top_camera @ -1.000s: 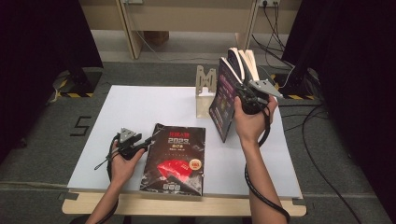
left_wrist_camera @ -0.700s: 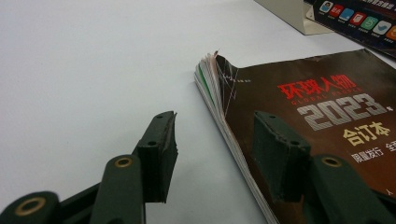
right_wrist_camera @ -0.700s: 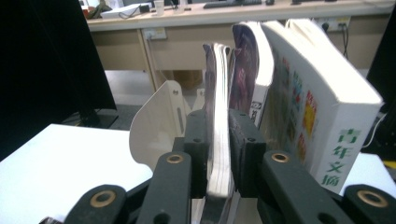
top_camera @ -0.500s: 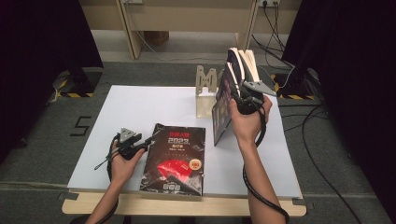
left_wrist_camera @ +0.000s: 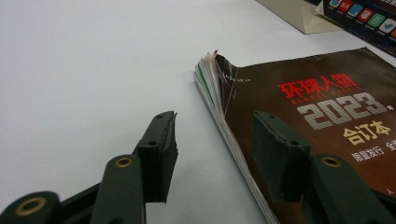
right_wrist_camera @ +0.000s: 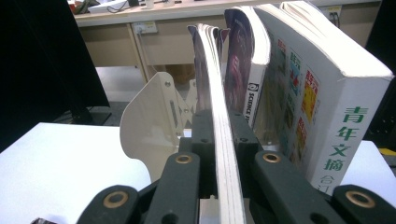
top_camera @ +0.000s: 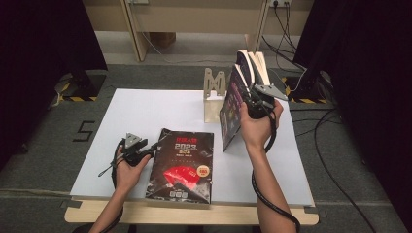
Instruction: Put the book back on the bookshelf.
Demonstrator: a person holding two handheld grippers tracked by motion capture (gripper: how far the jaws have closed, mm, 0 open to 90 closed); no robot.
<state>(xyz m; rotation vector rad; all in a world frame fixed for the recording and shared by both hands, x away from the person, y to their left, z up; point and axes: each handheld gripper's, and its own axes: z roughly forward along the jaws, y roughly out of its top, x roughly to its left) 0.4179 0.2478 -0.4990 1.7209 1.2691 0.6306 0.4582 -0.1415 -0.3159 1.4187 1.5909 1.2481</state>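
A dark magazine (top_camera: 183,165) with a red picture and "2023" on its cover lies flat near the table's front edge. My left gripper (top_camera: 145,149) rests open at its left edge. In the left gripper view (left_wrist_camera: 219,149) one jaw stands on the white table and the other over the cover (left_wrist_camera: 327,107). My right gripper (top_camera: 248,97) holds a thin dark magazine (top_camera: 232,114) upright by its edge. In the right gripper view (right_wrist_camera: 219,123) its jaws have just been closing and now clamp that magazine (right_wrist_camera: 215,70). A purple book (right_wrist_camera: 243,56) and a thick white book (right_wrist_camera: 327,93) stand right of it.
A beige bookend (top_camera: 214,92) stands at the back of the white table (top_camera: 155,109), left of the upright books (top_camera: 255,63). Cables run over the floor at the right. A desk's legs stand behind the table.
The right hand has shifted slightly left with the upright magazine, which now leans a little more. The left hand and the flat magazine have kept still.
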